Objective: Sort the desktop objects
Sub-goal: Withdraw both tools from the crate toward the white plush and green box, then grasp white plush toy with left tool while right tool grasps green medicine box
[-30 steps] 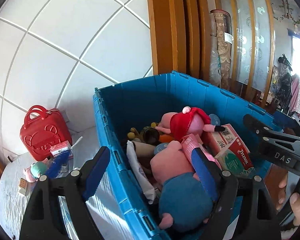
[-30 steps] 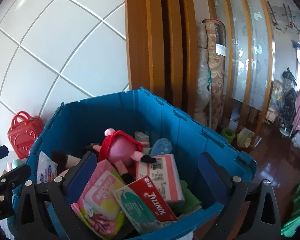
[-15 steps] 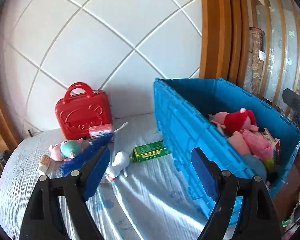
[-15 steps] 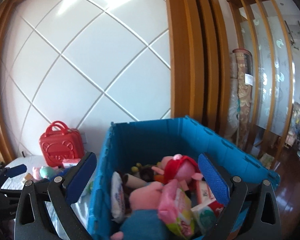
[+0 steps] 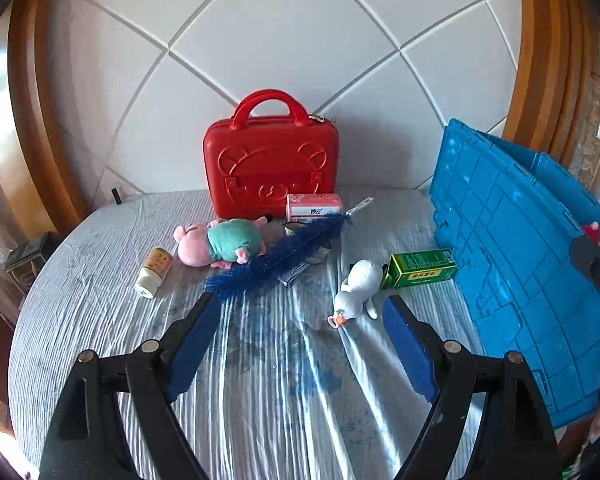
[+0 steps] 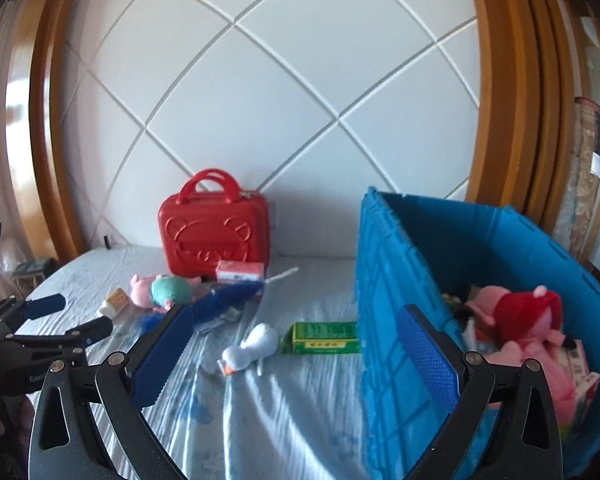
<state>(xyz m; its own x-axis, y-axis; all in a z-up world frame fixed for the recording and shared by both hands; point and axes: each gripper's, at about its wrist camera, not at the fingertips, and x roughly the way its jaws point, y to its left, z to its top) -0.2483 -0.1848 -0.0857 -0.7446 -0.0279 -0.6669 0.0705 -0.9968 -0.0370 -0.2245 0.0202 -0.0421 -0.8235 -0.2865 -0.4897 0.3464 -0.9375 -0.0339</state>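
Tabletop (image 5: 100,340) under a wrinkled pale blue-and-white cloth carries the loose things, with a blue plastic crate (image 5: 512,264) standing at its right side. The left tool (image 5: 300,320) hangs above the cloth with its 2 blue-padded jaws spread wide and nothing between them. The right tool (image 6: 296,344) is likewise wide apart and empty, its right jaw in front of the crate wall.

Against the white quilted wall panel stands a red bear-embossed case (image 5: 270,164), upright, handle on top. A small pink-and-white box (image 5: 314,206) lies just in front of its lower right corner. Near that, a long blue bristle brush (image 5: 276,256) lies slantwise, one end close to the left tool's left jaw. A pink pig plush in a teal dress (image 5: 220,242) lies on its side just beside the brush, and a small white bottle with a tan label (image 5: 154,272) lies tipped over to its left. A white goose plush (image 5: 356,288) lies near the middle of the cloth, touching or almost touching a green-and-yellow box (image 5: 420,268) that rests against the foot of the crate.

Inside the crate, the right wrist view shows a pink pig plush in red (image 6: 528,320) on top of other boxes and packets.
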